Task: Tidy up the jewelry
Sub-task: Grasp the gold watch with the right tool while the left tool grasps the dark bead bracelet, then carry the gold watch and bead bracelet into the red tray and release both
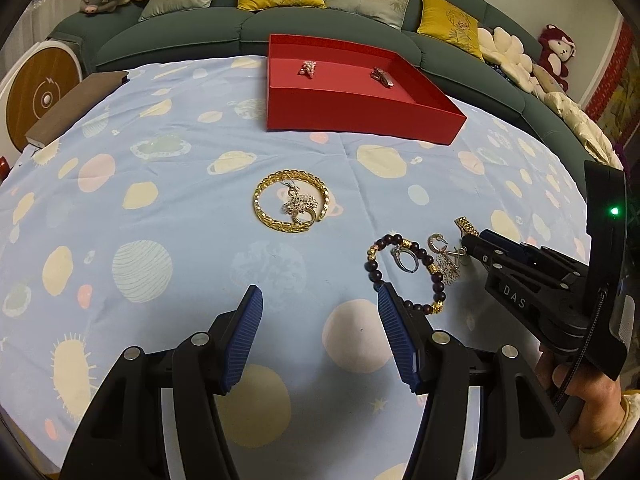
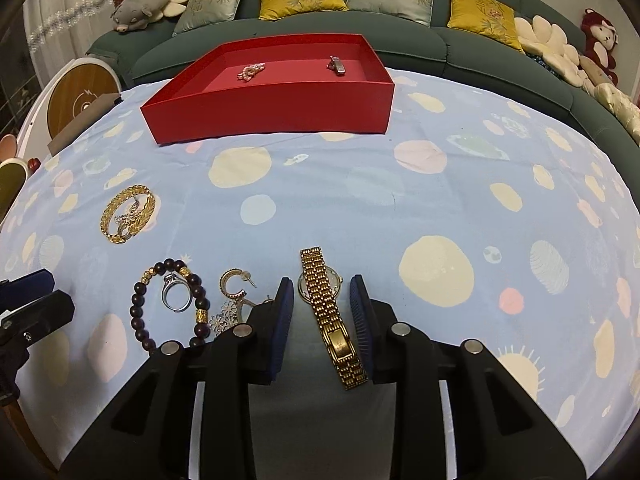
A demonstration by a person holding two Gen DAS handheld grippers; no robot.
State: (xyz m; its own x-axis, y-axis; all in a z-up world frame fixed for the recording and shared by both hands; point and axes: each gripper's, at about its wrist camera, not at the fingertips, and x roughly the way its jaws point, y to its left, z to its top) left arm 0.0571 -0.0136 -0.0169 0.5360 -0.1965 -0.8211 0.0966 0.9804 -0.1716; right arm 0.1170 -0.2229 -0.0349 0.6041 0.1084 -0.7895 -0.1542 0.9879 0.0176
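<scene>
A red tray (image 1: 352, 110) (image 2: 272, 114) at the table's far side holds a pearl piece (image 1: 307, 68) and a silver piece (image 1: 382, 76). A gold bangle (image 1: 291, 201) (image 2: 127, 214) with a silver charm inside lies mid-table. A dark bead bracelet (image 1: 404, 272) (image 2: 170, 308) rings a silver ring (image 2: 175, 292), beside gold and flower earrings (image 2: 234, 284). A gold watch (image 2: 330, 314) lies flat between the open fingers of my right gripper (image 2: 322, 300). My left gripper (image 1: 318, 308) is open and empty, its right finger at the bead bracelet.
The table wears a light blue planet-print cloth (image 2: 440, 200). A green sofa (image 1: 240, 28) with cushions and plush toys stands behind. A brown box (image 1: 76, 104) and a round white device (image 1: 40, 88) sit at the far left.
</scene>
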